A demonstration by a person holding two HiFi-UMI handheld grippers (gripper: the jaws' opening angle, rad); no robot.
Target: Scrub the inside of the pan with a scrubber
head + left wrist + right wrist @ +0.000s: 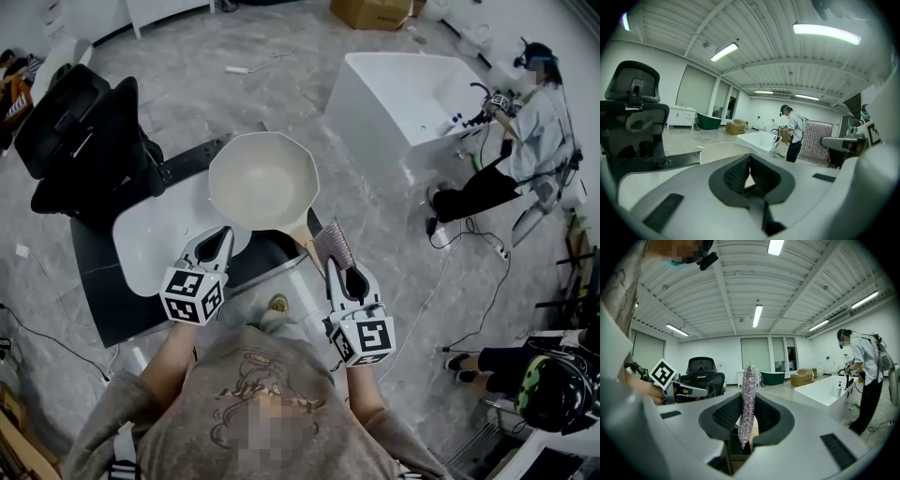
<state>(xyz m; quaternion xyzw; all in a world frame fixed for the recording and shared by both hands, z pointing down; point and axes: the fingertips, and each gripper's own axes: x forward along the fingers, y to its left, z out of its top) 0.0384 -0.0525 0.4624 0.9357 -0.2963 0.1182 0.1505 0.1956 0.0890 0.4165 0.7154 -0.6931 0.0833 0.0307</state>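
A cream pan (pixel 262 183) hangs over the white tabletop (pixel 155 239), its wooden handle (pixel 302 236) pointing back toward me. My left gripper (pixel 223 236) is shut, its tips pinching the pan's near rim. The left gripper view shows that rim (pixel 724 151) just beyond the closed pads (pixel 740 173). My right gripper (pixel 336 272) is shut on a silvery mesh scrubber (pixel 333 246), beside the handle. In the right gripper view the scrubber (pixel 748 399) stands upright between the pads, with the wooden handle (pixel 752 431) below them.
A black office chair (pixel 84 141) stands left of the table. A white bathtub (pixel 394 94) is at the back right, with a person (pixel 525 122) working at it. Another person (pixel 553 384) is at the lower right. Cables trail over the floor.
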